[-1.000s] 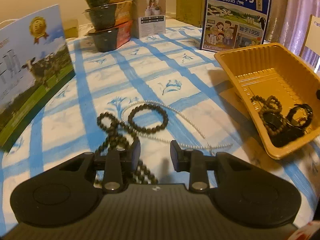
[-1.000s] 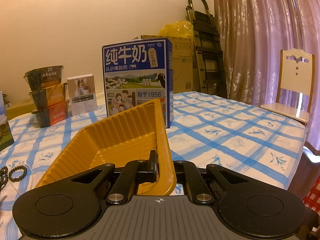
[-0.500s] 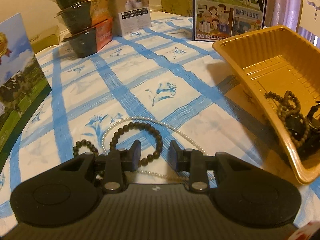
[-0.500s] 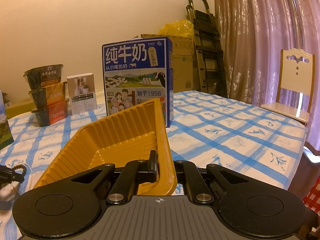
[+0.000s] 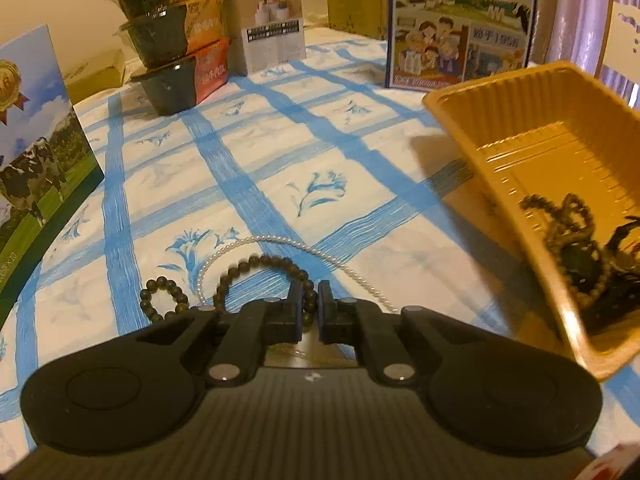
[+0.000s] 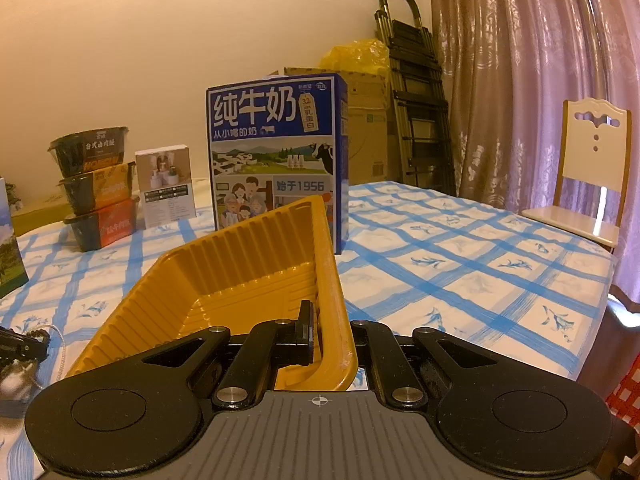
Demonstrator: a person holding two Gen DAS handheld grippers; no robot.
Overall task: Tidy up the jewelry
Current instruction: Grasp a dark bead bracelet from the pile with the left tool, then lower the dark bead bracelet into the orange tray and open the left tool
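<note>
As left tongs (image 5: 309,303) just closed onto dark bead bracelet (image 5: 264,276), lower centre on tabletop (image 5: 280,152) | right tongs (image 6: 320,336) clamped on yellow tray (image 6: 224,272) wall | next: lift bracelet to tray

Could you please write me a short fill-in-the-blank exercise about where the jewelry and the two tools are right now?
1. The left tool is shut on a dark ____ bracelet.
2. The right tool grips the rim of the ____ tray.
3. The white pearl necklace lies on the ____.

Missing words: beaded; yellow; tablecloth
</note>
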